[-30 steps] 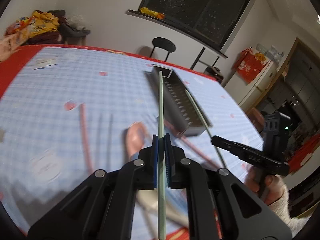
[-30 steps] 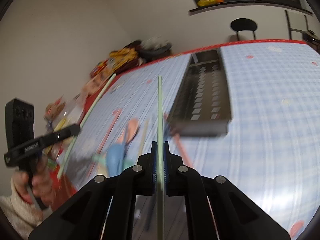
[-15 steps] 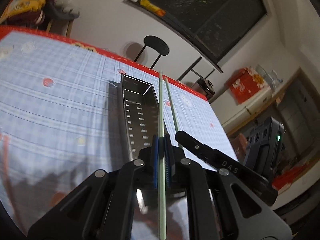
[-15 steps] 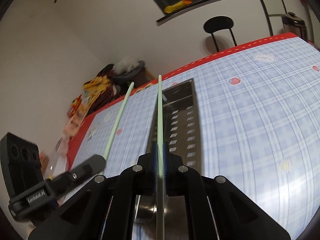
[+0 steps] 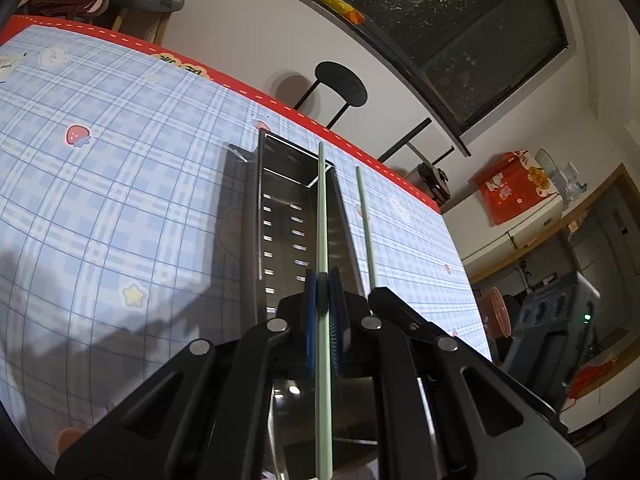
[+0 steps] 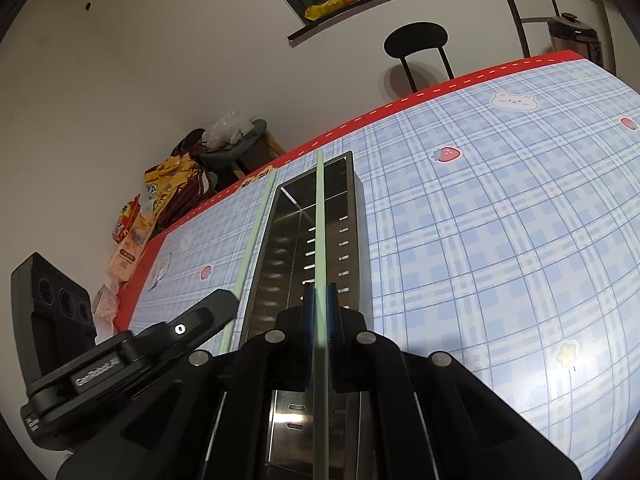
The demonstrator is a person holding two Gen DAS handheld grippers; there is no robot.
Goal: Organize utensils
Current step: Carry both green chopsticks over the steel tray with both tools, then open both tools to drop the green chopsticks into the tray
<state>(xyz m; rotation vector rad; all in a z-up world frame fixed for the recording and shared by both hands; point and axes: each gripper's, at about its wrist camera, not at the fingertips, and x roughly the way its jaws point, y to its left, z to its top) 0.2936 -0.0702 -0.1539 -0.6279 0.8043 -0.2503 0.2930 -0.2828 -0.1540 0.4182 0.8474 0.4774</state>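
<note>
My left gripper is shut on a pale green chopstick that points forward over a long perforated steel utensil tray. My right gripper is shut on a second pale green chopstick lying along the same tray. Each view shows the other gripper beside the tray: the right one with its chopstick in the left wrist view, the left one with its chopstick in the right wrist view. Both chopsticks are held just above the tray.
The tray lies on a blue plaid tablecloth with a red border. A black stool stands past the far edge. Snack bags and clothes are piled at the far left corner. A red box sits on a counter at right.
Both grippers have moved forward from above the loose utensils to over the steel tray, each still holding its chopstick. The two chopsticks now run parallel along the tray.
</note>
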